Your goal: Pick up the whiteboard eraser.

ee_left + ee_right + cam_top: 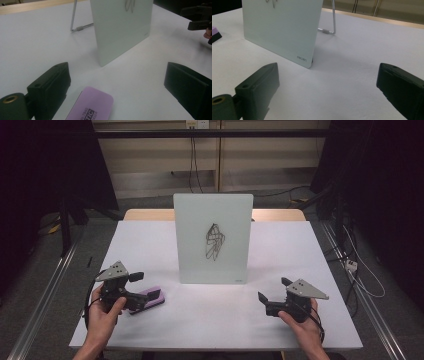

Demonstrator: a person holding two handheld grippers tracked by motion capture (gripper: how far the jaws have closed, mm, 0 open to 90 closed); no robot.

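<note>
A pale glass drawing board [212, 240] stands upright mid-table on a wire leg [333, 17], with a black scribble [214, 241] on its face. A purple eraser [147, 300] with a black underside lies flat at the front left. My left gripper [142, 290] is open just over the eraser; in the left gripper view the eraser [91, 105] lies between the spread jaws, nearer the left one, untouched. My right gripper [274, 290] is open at the front right with nothing in it, pointing at the board's lower corner [308, 62].
The white table [300, 250] has free room either side of the board. Its front edge runs just behind both hands. Dark curtains, floor rails and cables lie around the table. The other gripper [197, 17] shows far off in the left gripper view.
</note>
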